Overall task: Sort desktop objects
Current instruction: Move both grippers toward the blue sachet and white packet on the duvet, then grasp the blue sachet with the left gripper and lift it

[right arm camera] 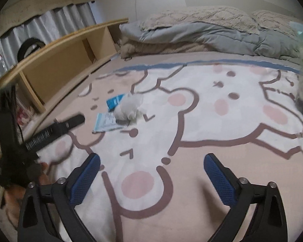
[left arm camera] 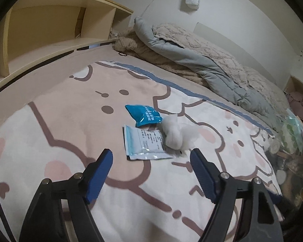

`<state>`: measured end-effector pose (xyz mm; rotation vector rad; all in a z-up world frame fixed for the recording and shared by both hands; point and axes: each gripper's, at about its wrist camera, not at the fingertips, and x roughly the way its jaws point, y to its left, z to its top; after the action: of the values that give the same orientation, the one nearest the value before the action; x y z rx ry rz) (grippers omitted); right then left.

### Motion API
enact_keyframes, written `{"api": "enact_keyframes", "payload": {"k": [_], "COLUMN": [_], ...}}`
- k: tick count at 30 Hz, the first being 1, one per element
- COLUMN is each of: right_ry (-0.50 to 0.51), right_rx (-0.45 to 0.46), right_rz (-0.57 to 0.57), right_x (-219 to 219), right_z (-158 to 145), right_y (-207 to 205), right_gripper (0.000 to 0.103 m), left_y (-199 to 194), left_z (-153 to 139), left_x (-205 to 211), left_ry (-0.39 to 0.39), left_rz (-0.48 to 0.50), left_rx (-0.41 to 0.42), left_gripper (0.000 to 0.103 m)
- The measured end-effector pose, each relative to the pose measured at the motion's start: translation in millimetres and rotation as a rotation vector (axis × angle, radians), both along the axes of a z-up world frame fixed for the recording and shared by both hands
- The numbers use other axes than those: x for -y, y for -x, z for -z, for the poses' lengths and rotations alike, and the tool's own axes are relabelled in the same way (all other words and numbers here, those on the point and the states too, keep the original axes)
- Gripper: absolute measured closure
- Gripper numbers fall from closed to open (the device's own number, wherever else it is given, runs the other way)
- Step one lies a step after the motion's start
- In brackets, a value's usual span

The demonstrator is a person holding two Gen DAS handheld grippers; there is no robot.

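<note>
Both grippers hover open and empty over the bed [left arm camera: 50, 121].

The white packet [left arm camera: 145, 144] lies just ahead of the left gripper [left arm camera: 151, 157], between its fingers, long axis running away from them; blue pouch [left arm camera: 144, 116] and white wad [left arm camera: 176, 135] touch it beyond. The right gripper [right arm camera: 151, 160] is farther off. Print is unreadable.
</note>
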<state>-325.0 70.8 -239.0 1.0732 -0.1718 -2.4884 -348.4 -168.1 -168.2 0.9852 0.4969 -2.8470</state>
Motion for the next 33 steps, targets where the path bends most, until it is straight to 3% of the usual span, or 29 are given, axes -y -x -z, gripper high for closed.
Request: {"api": "enact_keyframes", "payload": {"k": [5,12,16,19,21,22,27,31,33], "right_ry": [-0.038,-0.123,-0.108,-0.104,-0.109,-0.111,-0.1,-0.099,-0.098], "right_rx": [0.03,0.028,0.023,0.018,0.015,0.013,0.016,0.017,0.018], "right_rz": [-0.01,-0.002,0.0,0.001,0.002,0.003,0.003,0.004,0.004], "right_x": [7.2,18.6,15.9,16.1,17.2,17.7,15.9,15.9,15.8], "right_z": [20.7,37.1,38.9,39.7,39.9,40.1,40.7,40.9,41.0], "right_y": [0.5,-1.5,-1.8,-1.9,-2.2,-2.3,-1.4,0.4,0.8], "right_gripper": [0.017,0.017,0.017,0.017,0.017,0.017,0.017,0.017,0.017], "left_y": [34.8,106.0,138.9,163.5,174.4,178.4,161.4,138.6,124.6], "left_z": [-2.1,5.6,2.2,10.4,22.2,31.7,44.8,46.7,46.1], "left_x": [-0.3,1.2,2.0,-2.5,-5.4,-7.4,-29.6,-42.2,-43.0], "left_ry": [0.052,0.073,0.059,0.054,0.101,0.125,0.289,0.351,0.341], "left_rz": [0.024,0.055,0.026,0.023,-0.002,0.008,0.082,0.119,0.129], "left_rx": [0.023,0.138,0.135,0.178,0.229,0.265,0.274,0.287,0.296], "left_gripper": [0.024,0.024,0.024,0.024,0.035,0.046,0.045,0.046,0.047]}}
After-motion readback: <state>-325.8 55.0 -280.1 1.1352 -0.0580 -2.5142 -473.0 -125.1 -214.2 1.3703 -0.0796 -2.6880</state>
